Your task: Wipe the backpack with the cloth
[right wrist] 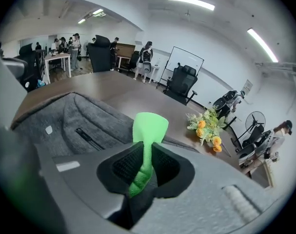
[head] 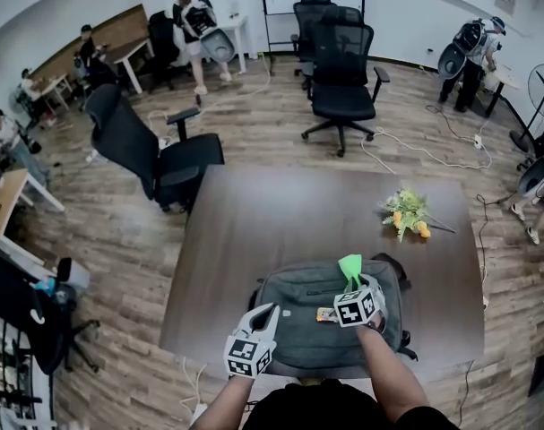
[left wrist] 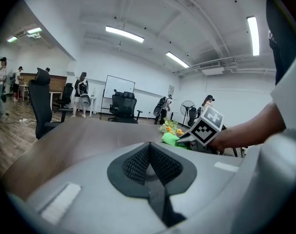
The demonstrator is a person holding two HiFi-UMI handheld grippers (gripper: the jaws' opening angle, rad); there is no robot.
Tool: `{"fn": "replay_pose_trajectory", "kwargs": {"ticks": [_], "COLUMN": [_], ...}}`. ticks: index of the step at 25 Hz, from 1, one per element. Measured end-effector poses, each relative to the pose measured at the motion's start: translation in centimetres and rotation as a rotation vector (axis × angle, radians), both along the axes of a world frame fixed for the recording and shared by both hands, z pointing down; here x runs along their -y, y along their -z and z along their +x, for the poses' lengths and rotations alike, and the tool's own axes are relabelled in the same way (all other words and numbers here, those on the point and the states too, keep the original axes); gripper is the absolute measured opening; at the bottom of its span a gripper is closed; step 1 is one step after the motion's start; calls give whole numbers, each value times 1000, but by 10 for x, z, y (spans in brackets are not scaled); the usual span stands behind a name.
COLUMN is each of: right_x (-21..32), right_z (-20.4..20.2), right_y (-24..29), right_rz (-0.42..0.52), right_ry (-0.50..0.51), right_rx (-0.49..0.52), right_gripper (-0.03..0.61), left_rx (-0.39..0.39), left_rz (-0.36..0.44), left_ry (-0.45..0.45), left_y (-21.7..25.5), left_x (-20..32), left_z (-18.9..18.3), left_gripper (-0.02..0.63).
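A grey backpack (head: 298,330) lies flat at the near edge of the brown table (head: 280,222). My right gripper (head: 354,287) hovers over its top middle, shut on a bright green cloth (head: 349,265) that sticks up beyond the jaws. In the right gripper view the cloth (right wrist: 150,126) is pinched between the pads of that gripper (right wrist: 147,162), with the backpack's zipped front (right wrist: 74,116) below. My left gripper (head: 268,313) sits at the backpack's near left corner. Its jaws (left wrist: 150,152) are closed on nothing. From there I see the cloth (left wrist: 171,138) to the right.
A bunch of yellow artificial flowers (head: 406,211) lies on the table's far right. Black office chairs stand left of the table (head: 151,155) and beyond it (head: 341,79). People stand and sit by desks along the far walls. Cables run over the wood floor.
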State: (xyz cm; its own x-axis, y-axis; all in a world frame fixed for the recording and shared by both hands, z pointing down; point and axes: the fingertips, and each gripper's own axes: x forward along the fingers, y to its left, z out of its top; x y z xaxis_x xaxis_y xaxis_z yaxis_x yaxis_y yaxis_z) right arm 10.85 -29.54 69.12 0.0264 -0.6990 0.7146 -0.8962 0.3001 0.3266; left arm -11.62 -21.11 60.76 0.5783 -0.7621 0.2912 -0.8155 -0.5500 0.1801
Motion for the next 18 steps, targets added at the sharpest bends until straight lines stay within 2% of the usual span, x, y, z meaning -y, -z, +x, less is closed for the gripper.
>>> {"fn": "replay_pose_trajectory", "kwargs": {"ticks": [8,14,18], "right_x": [-9,-9,-10], "right_z": [53,78,93], "right_y": [10,29,31], "right_rz": [1,43,47], "right_ry": [-64,-82,-123], "right_rx": [-64,-145,-107], "right_gripper": [58,58,58], "left_rx": [-6,10,9], "left_rz": [24,24,20], "left_ry": [-52,-74,-77], "left_y": [10,7,5], "left_x": [7,7,4], "left_z": [22,27,29], "left_gripper": [18,18,18]}}
